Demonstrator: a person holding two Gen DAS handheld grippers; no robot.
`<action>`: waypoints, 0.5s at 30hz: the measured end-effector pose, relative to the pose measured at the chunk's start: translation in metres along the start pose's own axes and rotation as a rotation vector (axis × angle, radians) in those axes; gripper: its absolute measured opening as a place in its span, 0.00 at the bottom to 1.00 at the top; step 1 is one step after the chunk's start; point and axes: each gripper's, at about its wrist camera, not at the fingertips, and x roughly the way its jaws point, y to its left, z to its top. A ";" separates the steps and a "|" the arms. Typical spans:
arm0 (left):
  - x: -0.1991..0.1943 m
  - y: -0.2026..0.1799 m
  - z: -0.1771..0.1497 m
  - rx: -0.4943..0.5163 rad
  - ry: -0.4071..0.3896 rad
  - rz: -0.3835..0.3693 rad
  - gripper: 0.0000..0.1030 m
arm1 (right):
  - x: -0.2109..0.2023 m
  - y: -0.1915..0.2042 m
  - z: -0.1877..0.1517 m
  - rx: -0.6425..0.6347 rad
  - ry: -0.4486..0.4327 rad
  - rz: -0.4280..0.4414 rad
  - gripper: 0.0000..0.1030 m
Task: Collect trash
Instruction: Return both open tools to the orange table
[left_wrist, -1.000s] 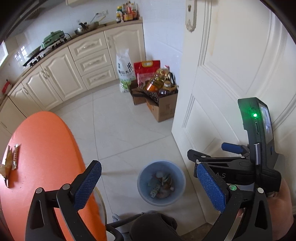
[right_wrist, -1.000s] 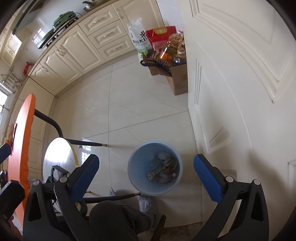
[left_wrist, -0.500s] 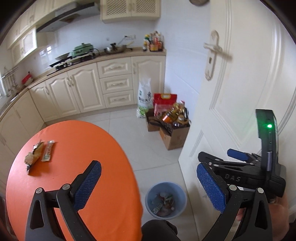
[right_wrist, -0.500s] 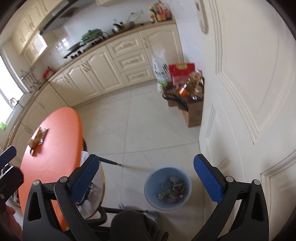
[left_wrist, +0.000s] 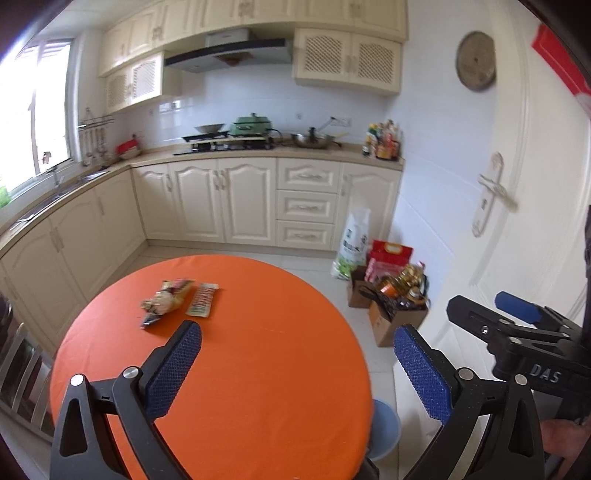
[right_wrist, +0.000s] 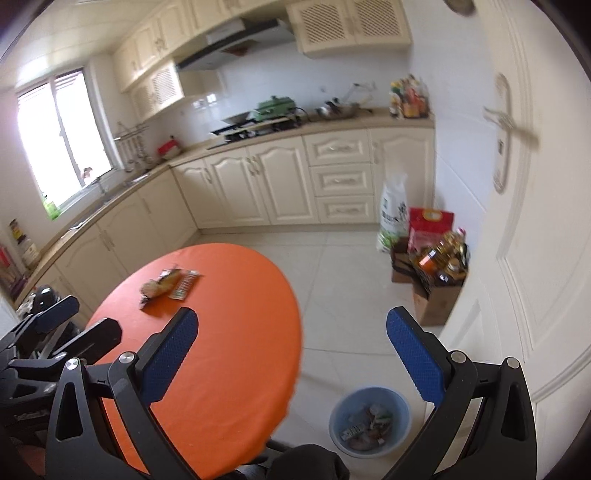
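Observation:
Two pieces of trash lie on the far left part of the round orange table (left_wrist: 266, 362): a crumpled snack wrapper (left_wrist: 164, 301) (right_wrist: 159, 286) and a flat green-and-red wrapper (left_wrist: 203, 300) (right_wrist: 184, 284) beside it. My left gripper (left_wrist: 297, 365) is open and empty over the near half of the table. My right gripper (right_wrist: 291, 354) is open and empty, above the table's right edge. The right gripper's body (left_wrist: 517, 343) shows at the right of the left wrist view. A blue trash bin (right_wrist: 371, 421) (left_wrist: 386, 428) with several scraps stands on the floor right of the table.
A white door (right_wrist: 524, 221) with a lever handle is close on the right. Cardboard boxes with bottles (right_wrist: 437, 273) and bags stand by the door. Cream cabinets (left_wrist: 240, 199) run along the back and left walls. A chair back (left_wrist: 22, 373) is at the table's left.
Both grippers have tilted up from looking down at the bin and floor to looking across the table at the kitchen. The wrappers have come into fuller view. Both stayed open.

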 end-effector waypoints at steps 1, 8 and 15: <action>-0.010 0.004 -0.001 -0.010 -0.004 0.012 0.99 | -0.002 0.012 0.002 -0.020 -0.009 0.013 1.00; -0.059 0.042 -0.021 -0.087 -0.046 0.084 0.99 | -0.010 0.069 0.010 -0.103 -0.047 0.069 1.00; -0.096 0.063 -0.039 -0.140 -0.077 0.159 0.99 | -0.013 0.115 0.010 -0.167 -0.065 0.125 1.00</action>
